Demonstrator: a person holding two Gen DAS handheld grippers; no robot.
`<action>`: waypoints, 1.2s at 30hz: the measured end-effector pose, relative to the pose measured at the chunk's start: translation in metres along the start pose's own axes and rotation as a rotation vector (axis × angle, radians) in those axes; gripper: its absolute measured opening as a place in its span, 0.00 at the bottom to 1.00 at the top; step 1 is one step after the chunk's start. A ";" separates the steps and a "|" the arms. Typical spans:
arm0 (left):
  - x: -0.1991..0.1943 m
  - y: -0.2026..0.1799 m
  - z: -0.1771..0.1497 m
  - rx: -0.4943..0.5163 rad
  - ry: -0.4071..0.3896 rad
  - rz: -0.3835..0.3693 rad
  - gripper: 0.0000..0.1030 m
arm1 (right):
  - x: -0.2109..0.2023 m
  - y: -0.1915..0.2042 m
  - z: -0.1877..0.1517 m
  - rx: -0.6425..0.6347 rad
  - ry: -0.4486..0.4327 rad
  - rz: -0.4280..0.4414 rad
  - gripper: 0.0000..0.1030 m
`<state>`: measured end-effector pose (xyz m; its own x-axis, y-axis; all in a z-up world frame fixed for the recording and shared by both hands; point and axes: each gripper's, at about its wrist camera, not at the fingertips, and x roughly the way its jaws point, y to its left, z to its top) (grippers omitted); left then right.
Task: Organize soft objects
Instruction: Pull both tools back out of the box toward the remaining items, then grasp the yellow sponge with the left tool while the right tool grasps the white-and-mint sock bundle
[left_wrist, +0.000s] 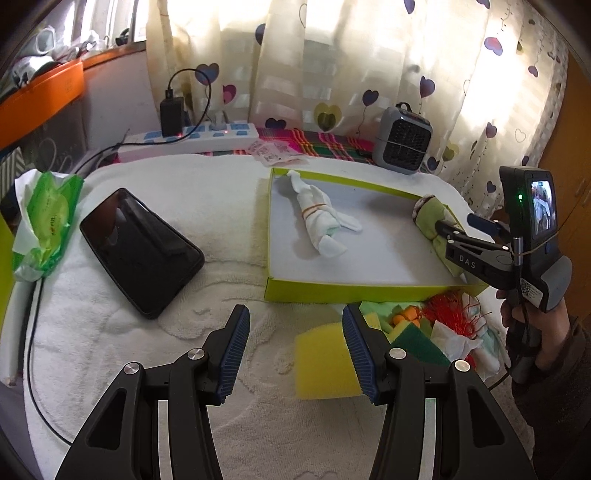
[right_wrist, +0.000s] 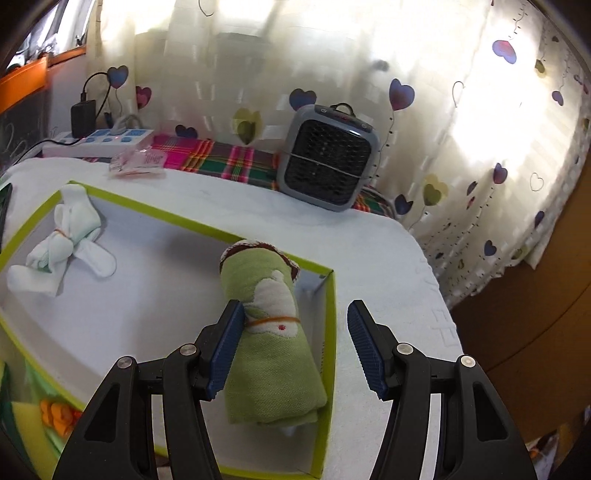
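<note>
Green rolled towel (right_wrist: 273, 343) is lying inside the lime-edged box (right_wrist: 328, 332) by its right wall, the white sock bundle (right_wrist: 62, 247) resting farther left. Right gripper (right_wrist: 295, 343) is hovering spread over the towel; left gripper (left_wrist: 295, 350) is hanging spread above the yellow sponge (left_wrist: 321, 365).

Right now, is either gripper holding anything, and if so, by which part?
Nothing is held. The left gripper is open above the towel-covered table. The right gripper is open over the rolled green towel lying in the box; its right finger stands clear.
</note>
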<state>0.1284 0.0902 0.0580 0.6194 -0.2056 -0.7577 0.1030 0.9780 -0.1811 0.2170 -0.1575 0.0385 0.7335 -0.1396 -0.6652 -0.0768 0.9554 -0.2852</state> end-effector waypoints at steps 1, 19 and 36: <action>0.000 0.000 0.000 0.004 0.003 0.000 0.50 | 0.001 0.002 0.001 0.000 0.012 0.013 0.57; -0.038 -0.010 -0.032 0.042 -0.055 0.033 0.50 | -0.094 -0.010 -0.038 0.166 -0.099 0.211 0.57; -0.037 -0.030 -0.054 0.062 -0.075 -0.004 0.50 | -0.122 -0.028 -0.099 0.271 -0.114 0.334 0.57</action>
<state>0.0605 0.0667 0.0572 0.6755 -0.2082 -0.7074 0.1519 0.9780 -0.1429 0.0624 -0.1928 0.0595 0.7696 0.2035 -0.6052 -0.1540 0.9790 0.1334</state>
